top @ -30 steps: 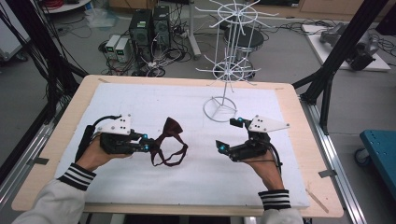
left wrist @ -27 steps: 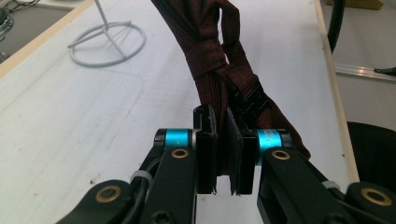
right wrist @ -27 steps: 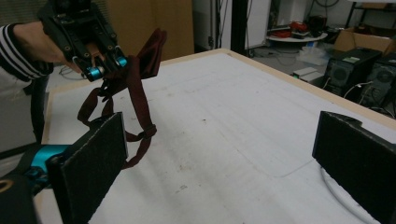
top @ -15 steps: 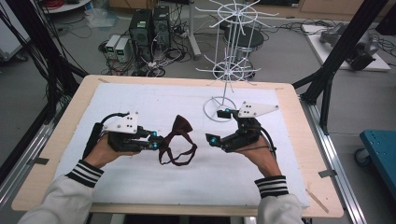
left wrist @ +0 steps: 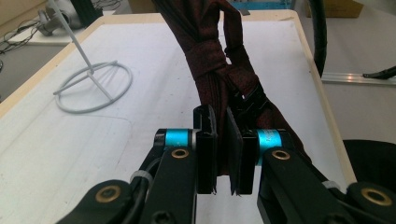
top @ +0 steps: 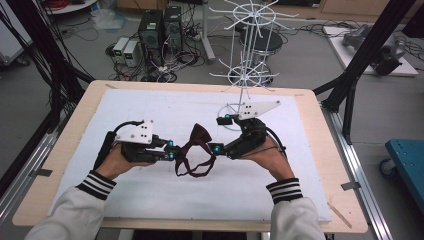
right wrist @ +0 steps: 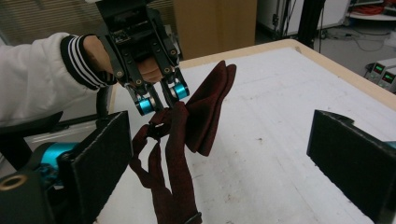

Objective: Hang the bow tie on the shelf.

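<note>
High view: the dark maroon fabric bow tie with its trailing neck strap (top: 196,152) hangs above the white foam-covered table top (top: 150,107), between the two hand-held tools and lifted clear of the surface at its upper end. The left gripper (top: 170,150) holds it at the strap side, while the right gripper (top: 216,148) sits just beside the bow's other edge. The white wire display stand with radiating hooks (top: 248,70) rises near the table's far edge, behind the right hand (top: 270,160). Left gripper view: the jaws are pressed together on the strap close to the black plastic clasp (left wrist: 250,100), and the knot and bow rise directly beyond the pads. The stand's round wire base (left wrist: 93,88) lies well apart. The pinch looks secure; in my judgement it should not be shifted, as it sits beside the clasp. Right gripper view: the jaws stand spread wide with nothing between them, and the bow tie (right wrist: 187,135) hangs ahead from the left gripper (right wrist: 159,100). The step in hand appears to be taking a second hold. Recommendation: bring the open jaws onto the loose strap loop rather than the bow's folded wings, close fully before any pull, and keep the strap untwisted so that the loop can later be offered cleanly to a hook.
</note>
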A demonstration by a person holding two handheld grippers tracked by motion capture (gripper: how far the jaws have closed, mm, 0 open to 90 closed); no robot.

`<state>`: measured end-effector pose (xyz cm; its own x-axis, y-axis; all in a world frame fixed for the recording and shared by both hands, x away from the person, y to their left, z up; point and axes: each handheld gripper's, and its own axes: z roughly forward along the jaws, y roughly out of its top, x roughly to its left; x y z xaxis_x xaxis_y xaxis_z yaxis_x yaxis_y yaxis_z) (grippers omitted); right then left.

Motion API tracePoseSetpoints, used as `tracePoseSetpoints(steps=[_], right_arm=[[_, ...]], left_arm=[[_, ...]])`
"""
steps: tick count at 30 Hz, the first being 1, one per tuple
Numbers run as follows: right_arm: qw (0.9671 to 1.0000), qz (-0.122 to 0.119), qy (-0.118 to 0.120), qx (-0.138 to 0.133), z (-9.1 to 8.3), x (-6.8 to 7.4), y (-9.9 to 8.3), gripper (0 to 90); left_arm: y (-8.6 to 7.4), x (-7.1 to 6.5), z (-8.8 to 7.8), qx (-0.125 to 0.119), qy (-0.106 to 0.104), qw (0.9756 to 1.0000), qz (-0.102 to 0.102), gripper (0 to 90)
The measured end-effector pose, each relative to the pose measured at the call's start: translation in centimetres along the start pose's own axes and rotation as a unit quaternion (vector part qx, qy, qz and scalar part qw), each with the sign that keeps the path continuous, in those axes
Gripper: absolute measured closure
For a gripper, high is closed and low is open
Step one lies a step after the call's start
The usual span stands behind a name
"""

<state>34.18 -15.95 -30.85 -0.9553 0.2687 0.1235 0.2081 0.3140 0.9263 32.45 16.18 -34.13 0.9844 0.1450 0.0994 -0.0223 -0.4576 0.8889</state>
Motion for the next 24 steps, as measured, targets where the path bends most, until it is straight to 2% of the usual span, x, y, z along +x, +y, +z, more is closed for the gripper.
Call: tracePoseSetpoints(steps=[2,3,7,10,17,18,20,22,24], right_arm=[[1.0000,0.001,0.002,0.001,0.1,0.0,0.0,6.7],[1.0000,0.002,0.007,0.005,0.3,0.0,0.0,12.7],[0.9998,0.000,0.016,0.009,0.5,-0.1,0.1,18.6],[0.9998,0.001,0.019,0.010,0.7,-0.2,0.2,19.6],[0.9994,0.009,0.033,0.008,0.9,-0.3,0.2,35.7],[0.9991,0.014,0.037,0.011,1.0,-0.4,0.2,40.5],[0.9992,0.012,0.035,0.013,1.0,-0.4,0.2,42.8],[0.9990,0.010,0.038,0.020,1.2,-0.4,0.1,51.6],[0.9988,0.010,0.042,0.023,1.3,-0.3,0.1,67.2]], left_arm=[[0.0,0.0,0.1,0.002,-0.001,1.0000,0.003,82.6],[0.0,0.0,0.2,0.001,0.000,1.0000,0.003,82.6],[0.2,-0.2,0.4,0.001,0.000,1.0000,0.009,82.6],[0.2,-0.2,0.5,0.001,0.000,0.9999,0.011,82.6],[0.3,-0.3,0.7,0.003,0.000,0.9999,0.015,82.5],[0.3,-0.3,0.7,0.003,0.000,0.9999,0.016,82.5],[0.3,-0.3,0.7,0.002,0.000,0.9999,0.017,82.5],[0.3,-0.3,0.7,0.004,0.002,0.9998,0.018,82.5],[0.3,-0.3,0.7,0.002,0.002,0.9999,0.016,82.4]])
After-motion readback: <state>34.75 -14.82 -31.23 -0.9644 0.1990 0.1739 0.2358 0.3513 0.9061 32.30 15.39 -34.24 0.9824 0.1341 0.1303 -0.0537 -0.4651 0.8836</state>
